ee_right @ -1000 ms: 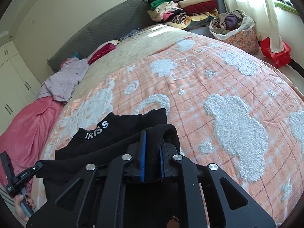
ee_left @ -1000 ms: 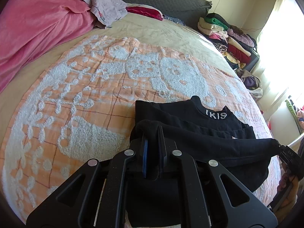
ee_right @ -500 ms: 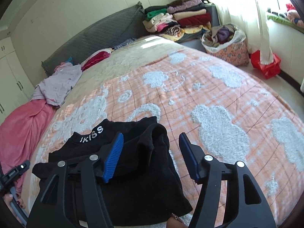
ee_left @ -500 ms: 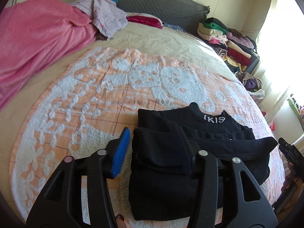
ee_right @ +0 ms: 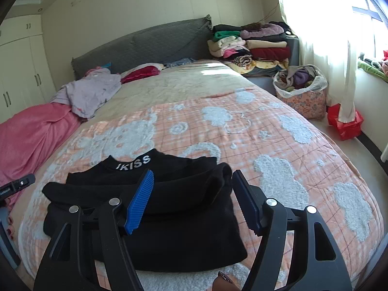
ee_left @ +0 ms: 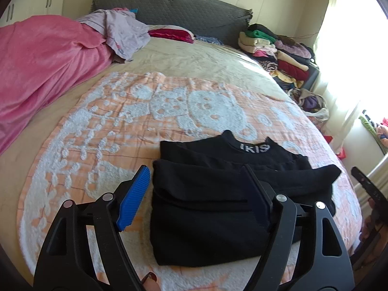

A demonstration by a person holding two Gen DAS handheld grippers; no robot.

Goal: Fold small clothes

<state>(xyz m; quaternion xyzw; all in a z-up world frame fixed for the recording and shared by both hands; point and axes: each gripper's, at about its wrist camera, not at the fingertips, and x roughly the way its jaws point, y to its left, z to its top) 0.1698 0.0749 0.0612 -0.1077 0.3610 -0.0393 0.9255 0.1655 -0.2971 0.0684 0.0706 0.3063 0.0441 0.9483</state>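
A black small top [ee_left: 206,218] lies folded on the orange and white blanket [ee_left: 109,126], its collar with white lettering [ee_left: 254,148] toward the headboard. My left gripper [ee_left: 195,169] hovers over the top's left part with its jaws opening; the blue pad [ee_left: 135,196] is clear of the cloth and nothing is pressed between the fingers. In the right wrist view the same top [ee_right: 181,237] lies flat with a folded sleeve across it. My right gripper [ee_right: 193,173] stands open above its right part, holding nothing.
A pink blanket [ee_left: 43,68] and a lilac garment [ee_left: 121,31] lie at the bed's far left. Folded clothes are stacked [ee_right: 254,46] beside the grey headboard [ee_right: 145,46]. A clothes basket [ee_right: 303,97] and a red bag [ee_right: 344,123] stand on the floor at the right.
Both grippers were shut on the black top's folded edge. They have let go and opened, then drawn back and up, and the top now lies flat on the blanket.
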